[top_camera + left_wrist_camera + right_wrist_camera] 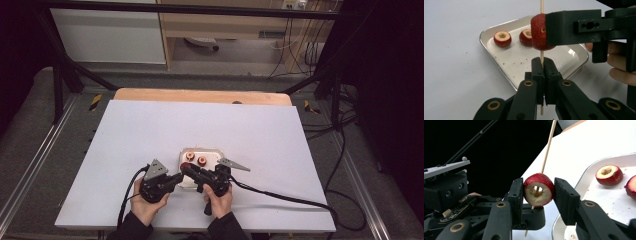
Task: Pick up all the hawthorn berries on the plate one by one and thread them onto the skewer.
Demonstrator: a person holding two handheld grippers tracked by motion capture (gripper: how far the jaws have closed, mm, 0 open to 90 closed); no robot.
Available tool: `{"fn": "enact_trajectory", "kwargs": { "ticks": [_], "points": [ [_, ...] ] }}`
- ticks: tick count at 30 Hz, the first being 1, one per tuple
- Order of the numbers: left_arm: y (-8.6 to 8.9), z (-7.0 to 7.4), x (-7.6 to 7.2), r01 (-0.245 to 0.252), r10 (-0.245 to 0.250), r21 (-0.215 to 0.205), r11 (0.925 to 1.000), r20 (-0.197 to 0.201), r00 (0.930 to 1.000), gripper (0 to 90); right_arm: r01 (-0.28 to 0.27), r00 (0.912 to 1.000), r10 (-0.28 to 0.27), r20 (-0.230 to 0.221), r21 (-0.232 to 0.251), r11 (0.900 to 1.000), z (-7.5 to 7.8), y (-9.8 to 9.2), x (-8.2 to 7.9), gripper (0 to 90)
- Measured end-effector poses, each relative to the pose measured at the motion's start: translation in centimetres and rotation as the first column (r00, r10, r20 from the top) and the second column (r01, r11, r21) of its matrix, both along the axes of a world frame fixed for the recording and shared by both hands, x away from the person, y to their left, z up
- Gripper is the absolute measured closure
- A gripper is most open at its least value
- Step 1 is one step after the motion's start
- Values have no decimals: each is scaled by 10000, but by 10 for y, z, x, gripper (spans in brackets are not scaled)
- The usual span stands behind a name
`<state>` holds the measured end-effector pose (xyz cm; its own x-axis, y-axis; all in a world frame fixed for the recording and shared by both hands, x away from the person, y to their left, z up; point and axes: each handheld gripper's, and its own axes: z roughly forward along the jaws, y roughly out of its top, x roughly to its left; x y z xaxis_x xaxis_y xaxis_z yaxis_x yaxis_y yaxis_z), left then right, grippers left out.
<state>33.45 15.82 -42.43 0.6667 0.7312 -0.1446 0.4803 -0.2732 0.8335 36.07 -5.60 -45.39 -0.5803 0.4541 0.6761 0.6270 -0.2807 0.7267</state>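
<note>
Nearest, left gripper (543,75) clamped on upright skewer (542,58). Just above, right gripper (537,195) squeezing cored fruit (538,189), skewer running through its hole. Beyond, on metal tray (509,77), two more cored fruits (502,39) side by side. Underneath, white table (150,125).

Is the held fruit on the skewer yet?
On. The skewer runs through the fruit; its stick is visible inside the cored hole and sticks out below.
</note>
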Motion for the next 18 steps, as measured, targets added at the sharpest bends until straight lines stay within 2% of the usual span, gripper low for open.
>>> {"fn": "enact_trajectory", "kwargs": {
  "ticks": [2,6,10,13,18],
  "points": [
    [1,1,0,43,-43,1,10000,96,9999,883,-24,10000,25,65,-114,9999,1,-1,0,591],
    [9,3,0,80,-85,172,9998,255,9996,883,127,9982,-71,597,-947,9954,9,-5,0,424],
    [16,3,0,154,-169,477,9987,303,9994,882,-60,9957,253,892,-2107,9775,18,-12,3,264],
    [19,2,0,231,-251,669,9975,283,9993,882,-168,9933,526,1034,-3202,9472,23,-19,8,174],
    [25,2,0,329,-352,839,9959,262,9990,882,-681,9905,1161,740,-4695,8803,28,-29,15,100]
  ]
}}
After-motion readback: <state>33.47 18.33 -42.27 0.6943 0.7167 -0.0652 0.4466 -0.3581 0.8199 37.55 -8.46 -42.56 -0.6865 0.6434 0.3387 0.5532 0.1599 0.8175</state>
